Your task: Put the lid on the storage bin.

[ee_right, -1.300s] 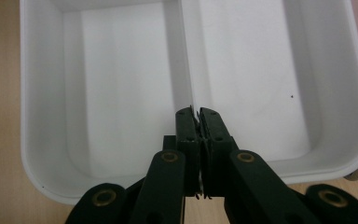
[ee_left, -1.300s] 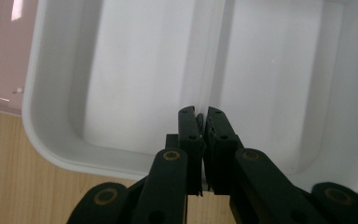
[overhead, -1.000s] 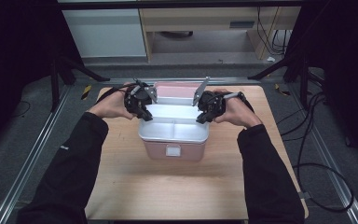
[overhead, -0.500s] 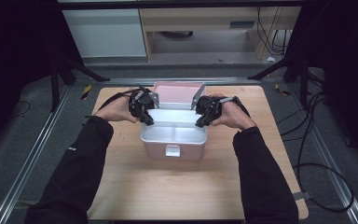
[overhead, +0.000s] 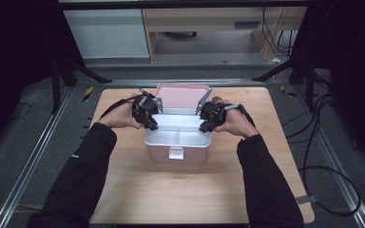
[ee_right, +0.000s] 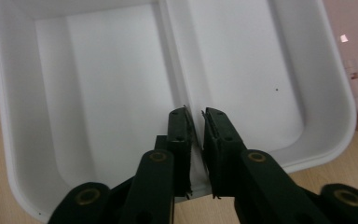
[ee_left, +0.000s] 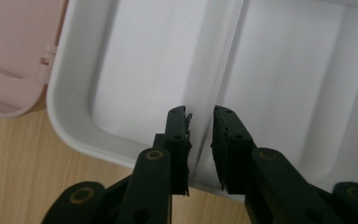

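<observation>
A pink box point(overhead: 176, 154) stands on the wooden table point(overhead: 171, 194) with its lid point(overhead: 183, 96) swung open at the back. A white two-compartment tray point(overhead: 178, 136) sits in the box. My left gripper point(overhead: 153, 124) is at the tray's left end and my right gripper point(overhead: 203, 127) at its right end. In the left gripper view the jaws point(ee_left: 199, 116) straddle the tray's divider point(ee_left: 223, 51) with a gap beside it. The right gripper point(ee_right: 196, 116) straddles the divider point(ee_right: 175, 51) likewise. Both pairs of jaws have just been opening and no longer pinch the divider.
The table's front half lies bare ahead of the box. Metal rails run along both sides of the table, and cables lie on the floor at the right point(overhead: 323, 171). A cabinet and shelf stand beyond the far edge.
Both hands have come down with the white tray, which now rests inside the pink box. The jaws of both grippers have parted from the divider.
</observation>
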A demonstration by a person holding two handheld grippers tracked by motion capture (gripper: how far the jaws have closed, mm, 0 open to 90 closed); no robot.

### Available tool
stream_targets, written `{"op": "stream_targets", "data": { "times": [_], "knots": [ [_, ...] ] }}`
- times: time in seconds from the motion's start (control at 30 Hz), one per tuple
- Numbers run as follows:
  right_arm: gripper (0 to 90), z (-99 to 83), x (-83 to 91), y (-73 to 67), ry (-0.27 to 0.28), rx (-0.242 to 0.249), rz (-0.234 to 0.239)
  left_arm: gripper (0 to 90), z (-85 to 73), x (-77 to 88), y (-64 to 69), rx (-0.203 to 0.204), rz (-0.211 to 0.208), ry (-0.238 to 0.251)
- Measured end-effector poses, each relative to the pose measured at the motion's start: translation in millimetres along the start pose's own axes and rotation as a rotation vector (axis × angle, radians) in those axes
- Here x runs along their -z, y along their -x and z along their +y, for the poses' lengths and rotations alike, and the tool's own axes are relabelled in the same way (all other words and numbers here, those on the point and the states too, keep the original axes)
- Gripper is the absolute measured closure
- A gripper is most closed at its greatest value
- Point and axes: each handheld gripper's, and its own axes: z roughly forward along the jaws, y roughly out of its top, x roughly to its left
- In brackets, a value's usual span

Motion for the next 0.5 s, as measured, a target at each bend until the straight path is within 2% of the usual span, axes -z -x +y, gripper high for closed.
{"op": "stream_targets", "data": {
  "times": [0.1, 0.13, 0.2, 0.27, 0.33, 0.43, 0.5],
  "knots": [
    [70.5, 1.1, 8.9, 0.1, 0.062, -0.051, -0.025, 69.3, -7.1, 9.6, 0.8, 0.053, 0.017, 0.086],
    [68.1, 1.8, 11.5, -0.1, 0.076, -0.065, -0.039, 66.8, -10.1, 13.8, 0.4, 0.083, 0.025, 0.110],
    [62.6, 3.3, 17.7, -0.3, 0.112, -0.093, -0.060, 60.7, -14.0, 19.7, 0.2, 0.110, 0.054, 0.124],
    [57.3, 4.6, 23.3, -0.2, 0.137, -0.123, -0.099, 55.3, -20.3, 27.1, 0.0, 0.166, 0.080, 0.178],
    [53.7, 4.7, 28.0, -0.4, 0.172, -0.153, -0.137, 51.4, -25.2, 31.5, -0.2, 0.210, 0.089, 0.220],
    [48.0, 2.7, 32.3, 1.5, 0.205, -0.216, -0.187, 45.4, -31.5, 36.7, -2.9, 0.278, 0.139, 0.237],
    [44.8, -1.2, 34.3, 5.8, 0.226, -0.278, -0.227, 41.7, -33.6, 37.7, -6.3, 0.320, 0.169, 0.244]
  ]
}}
